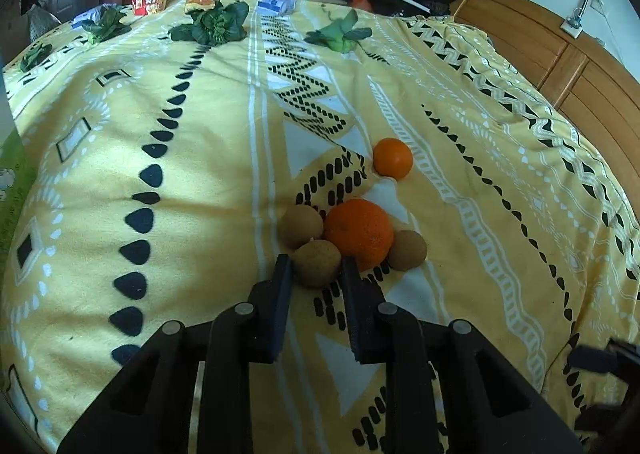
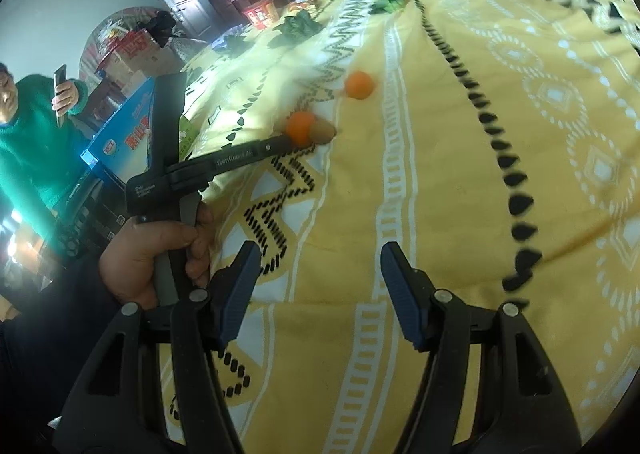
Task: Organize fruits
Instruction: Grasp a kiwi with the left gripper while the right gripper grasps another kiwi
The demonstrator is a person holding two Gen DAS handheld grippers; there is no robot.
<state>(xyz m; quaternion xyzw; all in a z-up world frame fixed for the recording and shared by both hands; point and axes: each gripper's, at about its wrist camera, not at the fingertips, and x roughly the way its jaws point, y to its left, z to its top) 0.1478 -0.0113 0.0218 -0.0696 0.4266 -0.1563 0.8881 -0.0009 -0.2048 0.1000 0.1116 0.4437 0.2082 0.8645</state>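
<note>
Left tool (image 1: 316, 264): closed on a brown kiwi (image 1: 317, 262) at the near edge of the fruit cluster.
Cluster: big orange (image 1: 359, 234) touching three kiwis on the yellow bedspread (image 1: 200, 174).
Small orange (image 1: 393, 157): apart, farther up the bed.
Right tool (image 2: 316, 254): jaws half-wide, empty, above bare bedspread.

Large orange (image 1: 359, 234) on bedspread (image 1: 192, 158) among three kiwis (image 1: 301, 225), apparently touching, small orange (image 1: 392, 157) behind, greens (image 1: 214, 24) far behind.

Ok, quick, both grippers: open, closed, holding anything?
Left gripper: closed on the nearest brown fruit, beside the big orange.
Right gripper: open, nothing between its fingers, above the bedspread.
</note>
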